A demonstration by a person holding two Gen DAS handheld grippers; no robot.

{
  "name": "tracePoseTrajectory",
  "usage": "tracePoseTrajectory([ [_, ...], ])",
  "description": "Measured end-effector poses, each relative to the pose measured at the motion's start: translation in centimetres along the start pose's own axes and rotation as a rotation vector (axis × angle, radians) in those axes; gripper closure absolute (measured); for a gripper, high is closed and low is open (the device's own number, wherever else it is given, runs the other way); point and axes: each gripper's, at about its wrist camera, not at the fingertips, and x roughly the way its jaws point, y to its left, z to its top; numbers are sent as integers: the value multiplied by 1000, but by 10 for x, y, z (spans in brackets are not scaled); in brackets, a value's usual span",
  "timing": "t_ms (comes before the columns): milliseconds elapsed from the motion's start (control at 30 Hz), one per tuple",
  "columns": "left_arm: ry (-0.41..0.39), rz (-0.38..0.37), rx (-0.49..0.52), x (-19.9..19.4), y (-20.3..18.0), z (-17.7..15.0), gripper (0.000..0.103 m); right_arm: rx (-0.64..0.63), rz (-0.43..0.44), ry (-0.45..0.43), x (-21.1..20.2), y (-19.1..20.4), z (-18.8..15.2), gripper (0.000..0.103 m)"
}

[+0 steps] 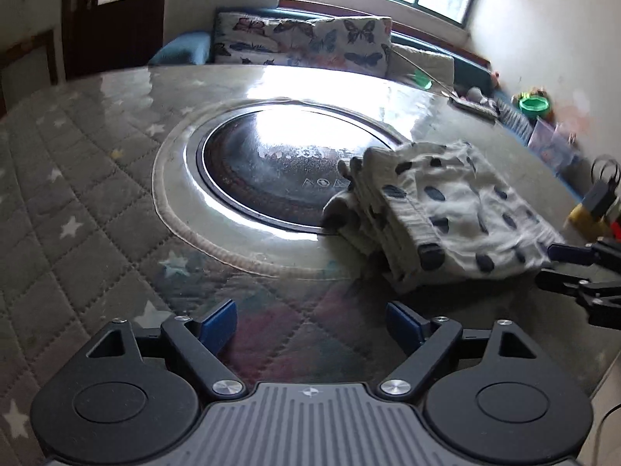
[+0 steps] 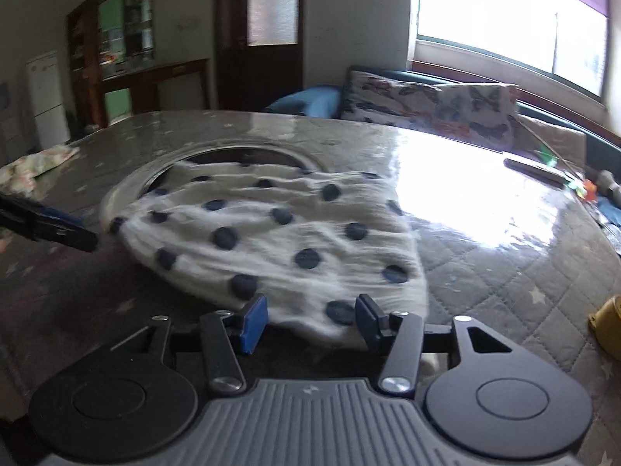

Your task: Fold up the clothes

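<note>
The dark round inset (image 1: 271, 171) in the table was partly covered by the folded polka-dot garment (image 1: 438, 209). The right gripper (image 1: 574, 272) was cut off by the frame edge in the left wrist view, so its jaw state could not be read there. Small items (image 1: 535, 105) beyond the table were blurred, possibly toys. The garment's near hem (image 2: 330, 330) was hidden behind the right gripper's fingers (image 2: 254, 322).

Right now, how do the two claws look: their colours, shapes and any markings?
Both look alike. The left claw has two blue rectangular pads on black linkage arms with silver pivot screws. Behind them sit two round black housings and a grey ribbed plate with a small emblem. The right claw has the same build. No cables or sleeves are visible.
</note>
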Motion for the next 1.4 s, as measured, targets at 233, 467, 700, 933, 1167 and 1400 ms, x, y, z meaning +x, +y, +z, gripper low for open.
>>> tracePoseTrajectory([
  [233,-8,70,54,8,-10,-2,12,-90,116,50,8,15,-5,47],
  [467,-7,120,47,17,-10,-3,0,-126,200,56,21,24,-12,23],
  [700,-22,142,50,19,-11,-4,0,-165,238,24,25,29,-18,8],
  [933,-25,163,35,17,-9,-4,0,-167,245,19,23,30,-19,4],
  [1167,-52,226,-13,12,12,-2,0,-140,233,-14,4,28,-18,4],
  [1400,-110,292,-71,1,42,5,0,-141,265,-86,-8,35,14,4],
])
